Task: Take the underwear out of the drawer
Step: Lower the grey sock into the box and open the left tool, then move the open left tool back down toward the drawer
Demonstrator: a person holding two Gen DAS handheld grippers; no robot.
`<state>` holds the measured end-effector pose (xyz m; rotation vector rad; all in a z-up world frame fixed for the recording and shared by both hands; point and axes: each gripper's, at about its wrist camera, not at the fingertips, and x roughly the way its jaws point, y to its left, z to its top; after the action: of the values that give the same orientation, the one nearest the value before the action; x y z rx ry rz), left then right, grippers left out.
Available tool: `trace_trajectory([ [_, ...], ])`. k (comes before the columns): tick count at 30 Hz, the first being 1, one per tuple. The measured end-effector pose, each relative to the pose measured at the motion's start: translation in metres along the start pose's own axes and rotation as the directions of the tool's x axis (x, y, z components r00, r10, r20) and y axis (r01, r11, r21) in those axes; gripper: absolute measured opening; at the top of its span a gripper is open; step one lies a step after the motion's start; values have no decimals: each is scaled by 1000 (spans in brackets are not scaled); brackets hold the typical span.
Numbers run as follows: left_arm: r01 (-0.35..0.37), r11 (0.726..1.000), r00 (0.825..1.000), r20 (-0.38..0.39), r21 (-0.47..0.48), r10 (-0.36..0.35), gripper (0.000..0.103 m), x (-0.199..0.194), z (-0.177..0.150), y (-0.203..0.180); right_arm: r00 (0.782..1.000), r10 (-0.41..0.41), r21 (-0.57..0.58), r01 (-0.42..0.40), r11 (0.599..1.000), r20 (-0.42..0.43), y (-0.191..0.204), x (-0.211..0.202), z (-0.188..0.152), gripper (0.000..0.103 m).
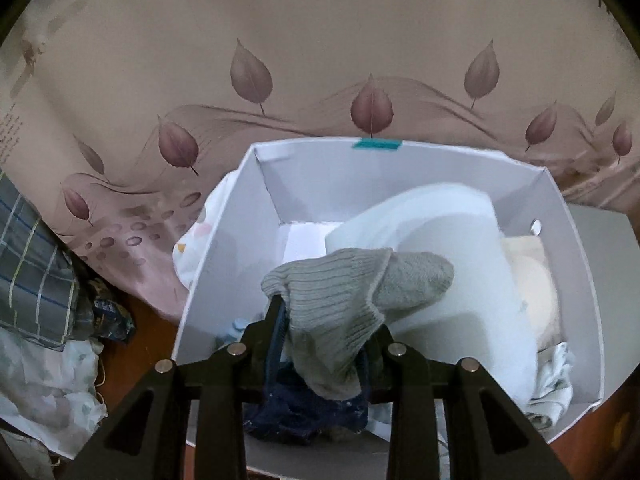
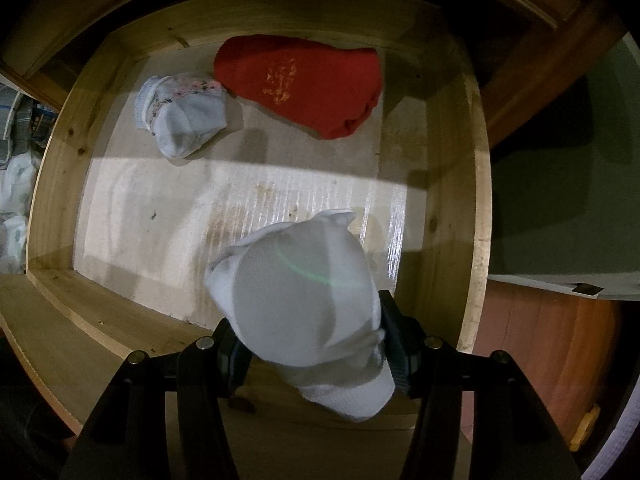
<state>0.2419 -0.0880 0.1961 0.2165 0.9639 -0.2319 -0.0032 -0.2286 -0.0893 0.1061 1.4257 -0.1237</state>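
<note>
In the left wrist view my left gripper (image 1: 324, 320) is shut on a grey ribbed sock (image 1: 352, 300) and hangs over a white box (image 1: 200, 280) that holds pale folded garments (image 1: 440, 240) and a dark blue item (image 1: 304, 412). In the right wrist view my right gripper (image 2: 312, 344) points down into the open wooden drawer (image 2: 56, 168) and is shut on a white rolled garment (image 2: 296, 288). On the drawer floor lie a red folded garment (image 2: 304, 84) at the back and a pale blue bundle with a floral band (image 2: 180, 116) to its left.
A leaf-printed pink cloth (image 1: 320, 60) spreads behind the white box. Plaid and pale fabrics (image 1: 36, 280) lie to the box's left. Right of the drawer stands a grey-green panel (image 2: 560, 200) above a reddish wooden surface (image 2: 540, 340).
</note>
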Motion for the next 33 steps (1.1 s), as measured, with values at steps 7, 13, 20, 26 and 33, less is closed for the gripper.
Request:
trace_trajectory([
  [7, 6, 1000, 1000, -25, -5, -6, 42, 10, -7, 0, 1000, -1, 1, 1, 1000, 1, 1, 0, 0, 53],
  [13, 26, 1000, 999, -42, 0, -26, 63, 9, -10, -2, 1000, 0, 0, 0, 1000, -1, 0, 0, 0, 53],
  [20, 12, 1000, 1000, 21, 14, -12, 66, -15, -9, 0, 1000, 2, -1, -2, 1000, 0, 1, -2, 1, 53],
  [26, 34, 999, 995, 99, -20, -32, 66, -53, -9, 12, 1000, -2, -3, 2, 1000, 2, 2, -3, 1, 53],
  [33, 9, 999, 988, 155, -34, -3, 66, -89, -37, 27, 1000, -4, -4, 4, 1000, 4, 5, -3, 1, 53],
])
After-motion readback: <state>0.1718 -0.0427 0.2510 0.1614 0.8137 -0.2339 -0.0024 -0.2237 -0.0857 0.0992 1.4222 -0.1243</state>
